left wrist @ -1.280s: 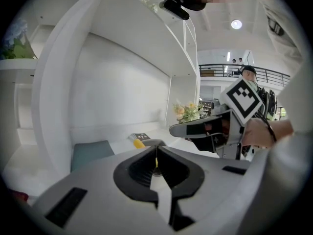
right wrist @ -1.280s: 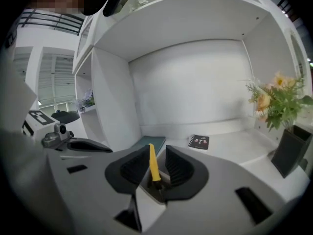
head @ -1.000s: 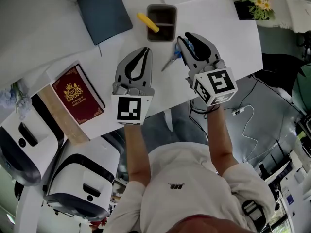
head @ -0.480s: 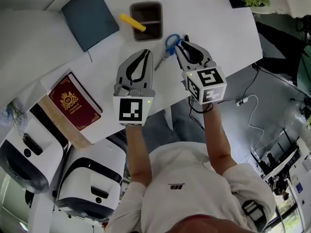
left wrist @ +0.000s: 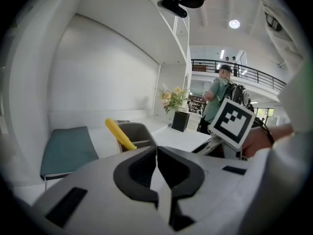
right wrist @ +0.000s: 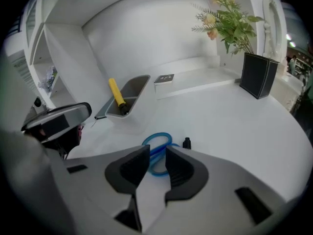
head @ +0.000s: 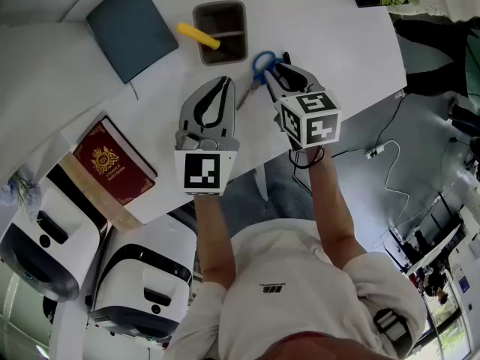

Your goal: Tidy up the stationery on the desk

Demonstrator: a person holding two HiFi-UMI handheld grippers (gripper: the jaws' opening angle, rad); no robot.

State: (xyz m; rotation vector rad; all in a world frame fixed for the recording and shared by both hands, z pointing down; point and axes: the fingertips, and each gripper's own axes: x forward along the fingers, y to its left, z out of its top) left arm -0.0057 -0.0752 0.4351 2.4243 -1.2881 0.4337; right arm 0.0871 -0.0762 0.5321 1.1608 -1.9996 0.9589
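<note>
Closing from here, a slip is risked; the right tool, its jaws just spread apart with the blue loops of the scissors between them, unpressed, on the tabletop, may catch one loop only, skidding them; the left tool is closed, empty.

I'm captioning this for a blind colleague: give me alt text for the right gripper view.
The right gripper, its jaws apart and just opened wider, has the blue scissors in the gap, ungripped, on a white desk. Behind are a grey holder with a yellow marker, and a black vase of flowers.
</note>
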